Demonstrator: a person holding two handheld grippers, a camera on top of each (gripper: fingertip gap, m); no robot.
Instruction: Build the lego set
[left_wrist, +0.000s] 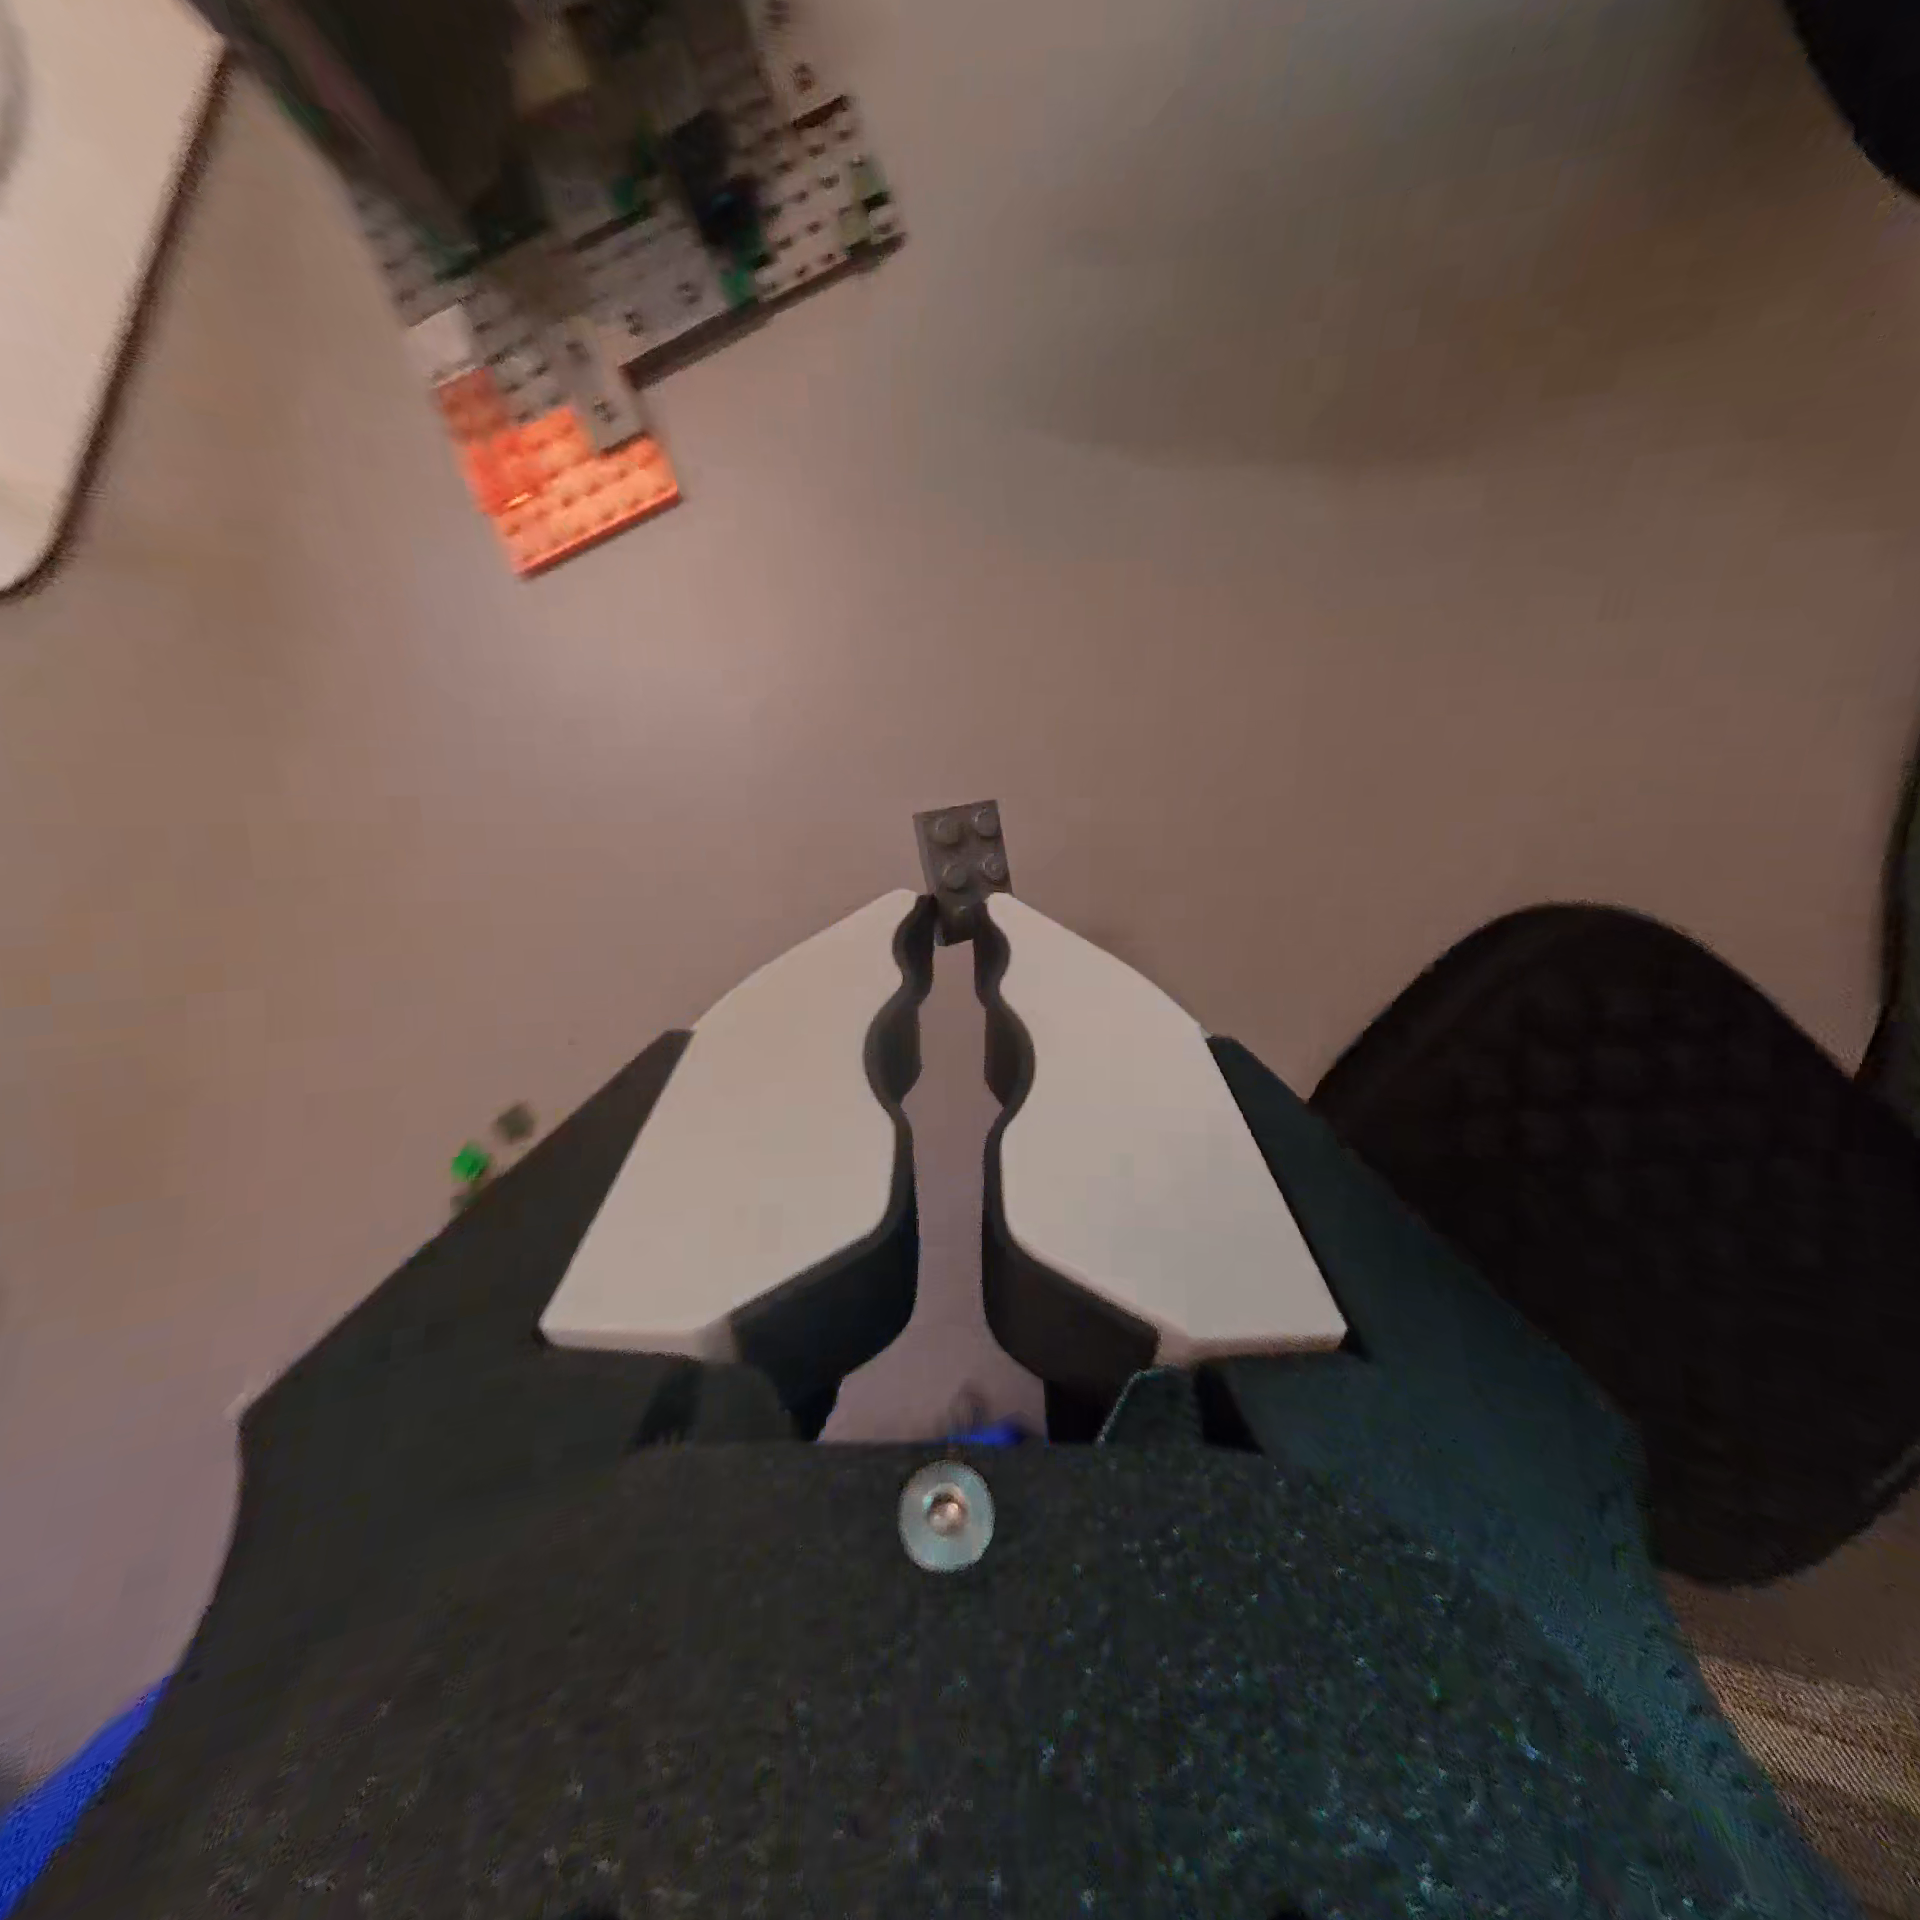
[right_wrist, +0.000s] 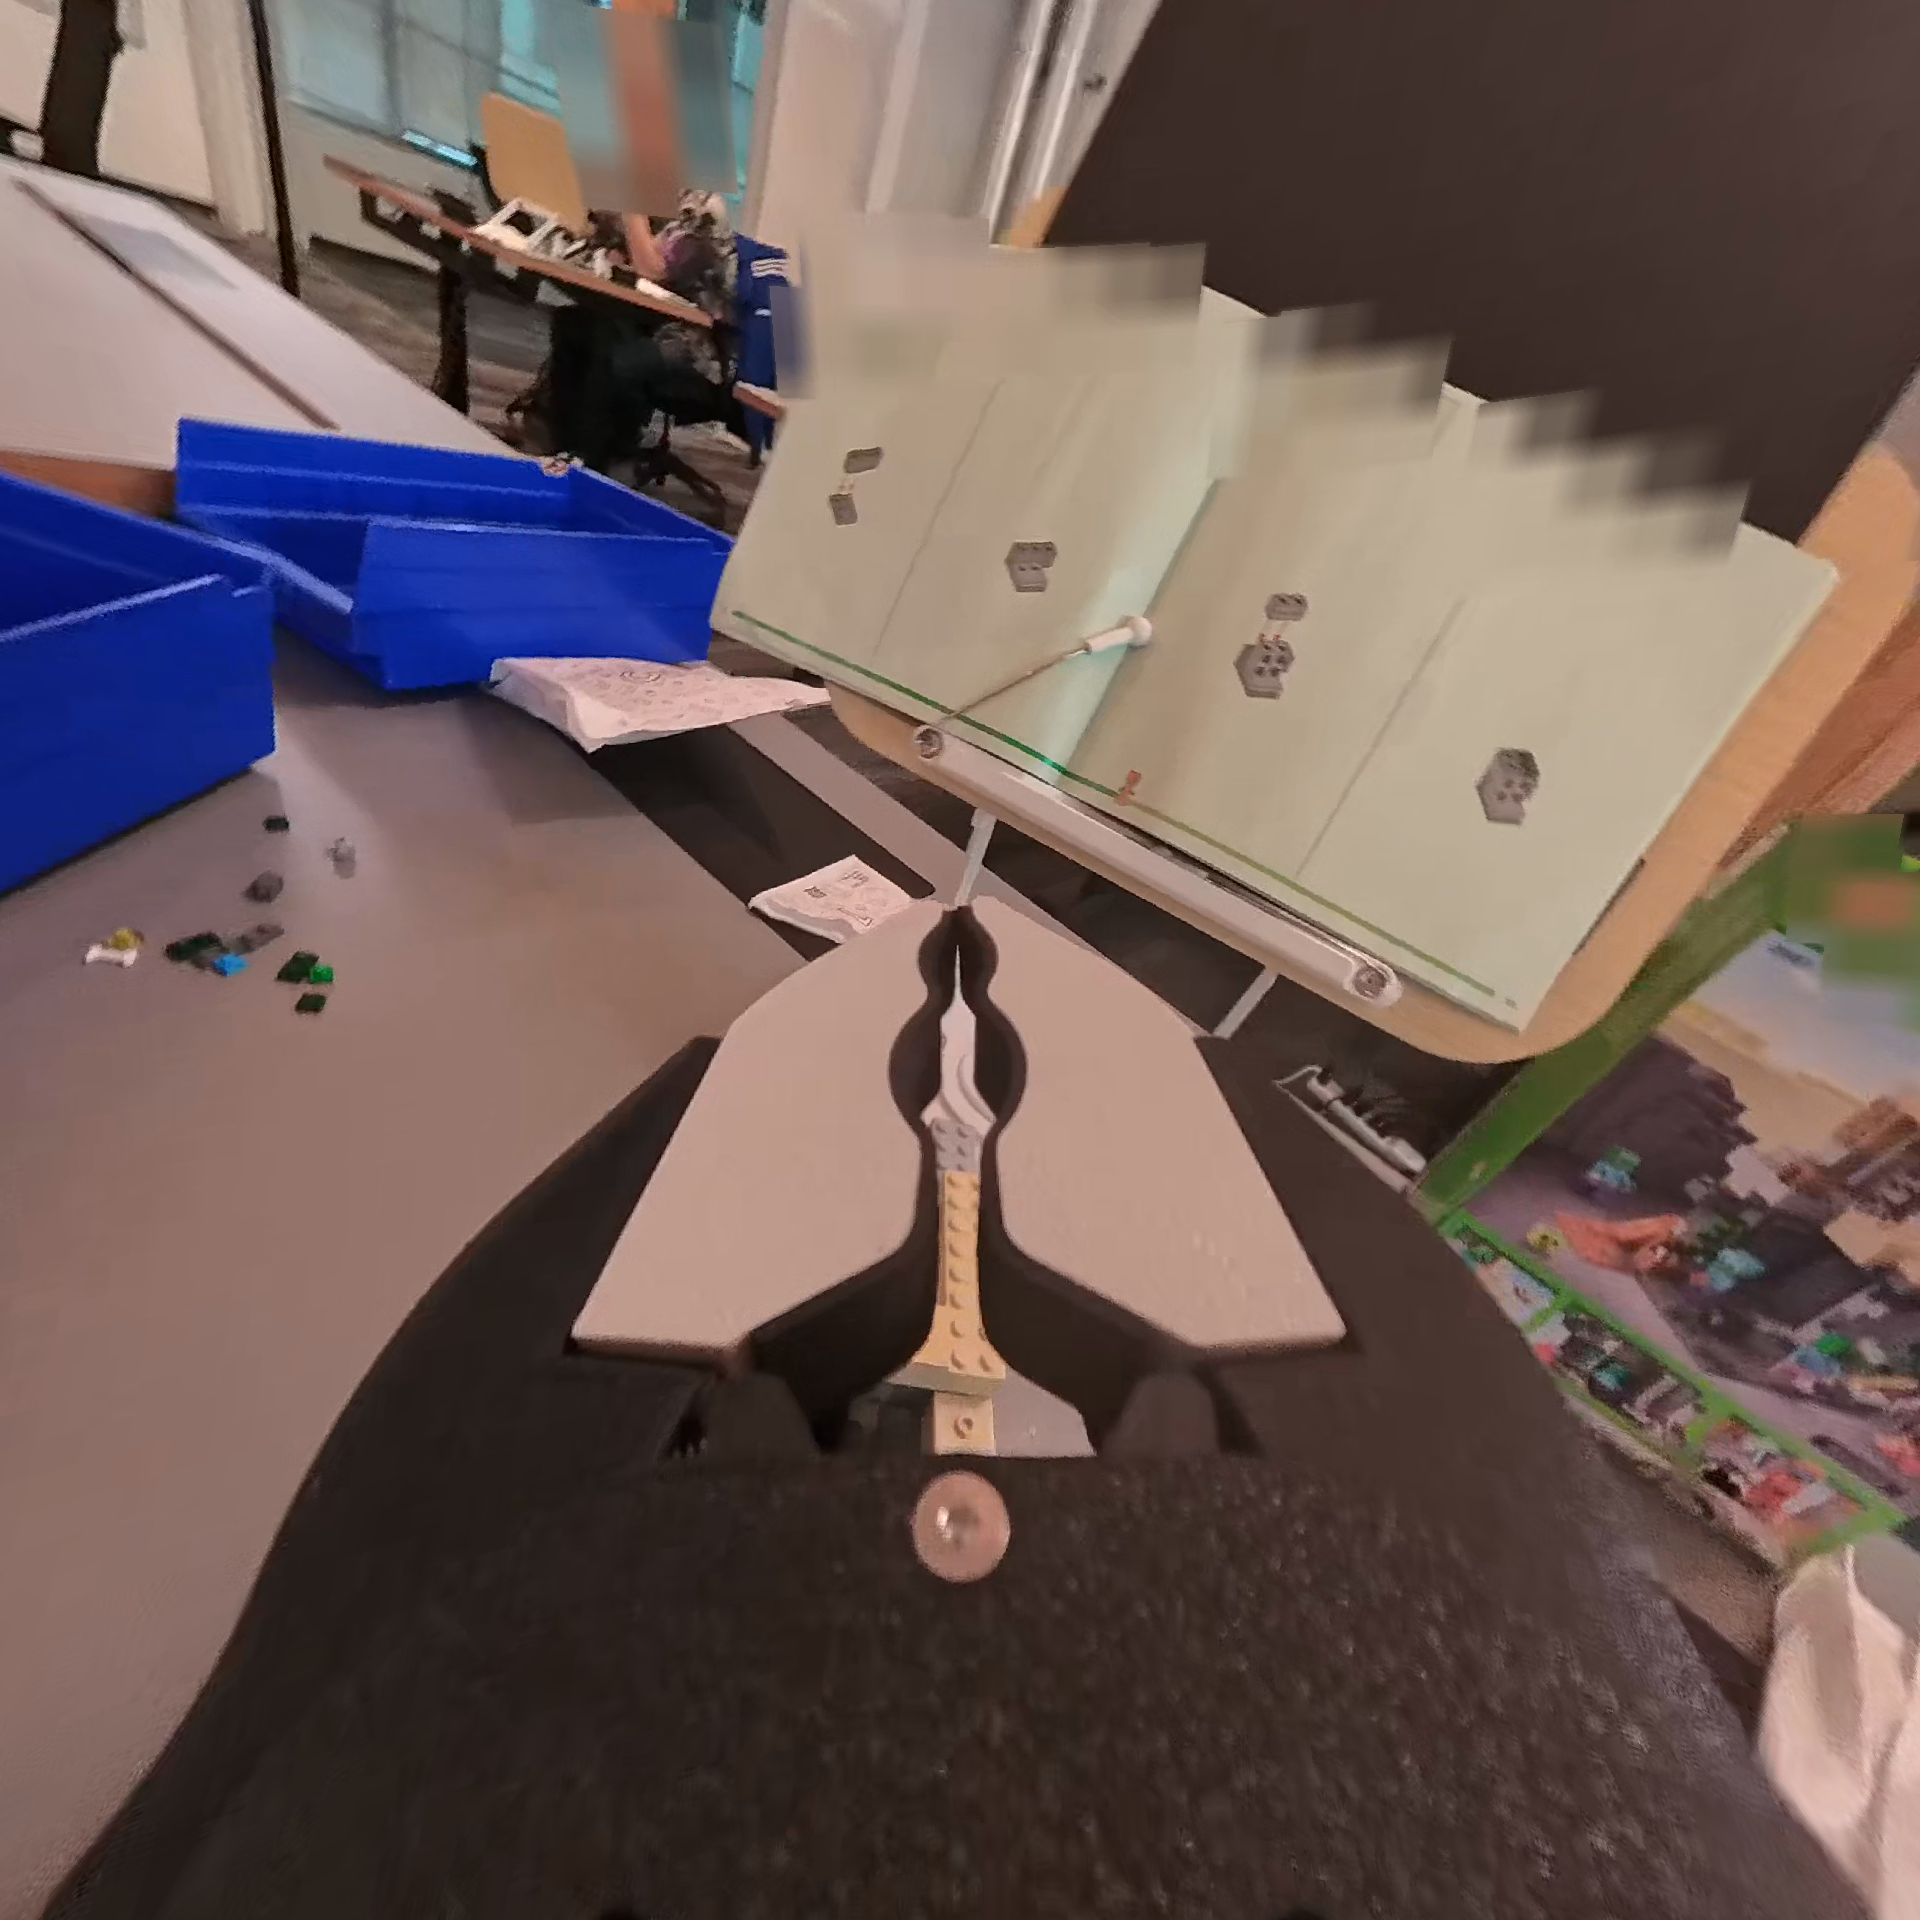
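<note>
In the left wrist view my left gripper (left_wrist: 956, 904) is shut on a small dark grey studded plate (left_wrist: 964, 847), which sticks out past the tips above the bare table. The Lego build (left_wrist: 623, 281), grey plates with an orange section (left_wrist: 566, 478), lies blurred at the far upper left, with a dark shape (left_wrist: 364, 114) over its far end. In the right wrist view my right gripper (right_wrist: 961, 920) is shut with its tips together. Tan and light grey studded pieces (right_wrist: 958, 1247) show in the gap between its fingers; I cannot tell if they are gripped.
An open instruction booklet (right_wrist: 1247, 623) stands on a holder ahead of the right gripper. Blue bins (right_wrist: 436, 551) and loose small pieces (right_wrist: 239, 945) lie to the left, and the set's box (right_wrist: 1714, 1299) to the right. A black chair seat (left_wrist: 1621, 1226) sits beyond the table edge. Left tips to right tips: about 25 cm. The Lego build (left_wrist: 623, 281) is about equally far from each gripper, around 20 cm.
</note>
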